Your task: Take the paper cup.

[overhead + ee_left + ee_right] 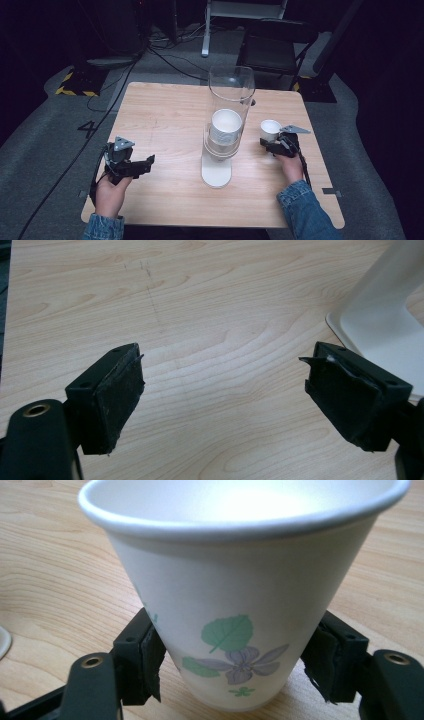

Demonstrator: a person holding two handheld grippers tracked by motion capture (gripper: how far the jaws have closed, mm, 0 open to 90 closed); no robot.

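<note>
White paper cup (240,615) clamped upright in right gripper (235,670) jaws — left gripper (225,400) jaws wide, empty.

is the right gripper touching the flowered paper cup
Touching: in the right gripper view both pads of the right gripper press the lower sides of the flowered paper cup.

Looking along the left gripper (224,395), we see its two black jaws rising from the bottom edge and standing wide apart, with nothing between them but the pale wooden table (200,305). Faint pencil-like marks cross the wood near the top. At the right edge, just behind the right-hand jaw, we see a white base (380,320) resting on the table.
</note>
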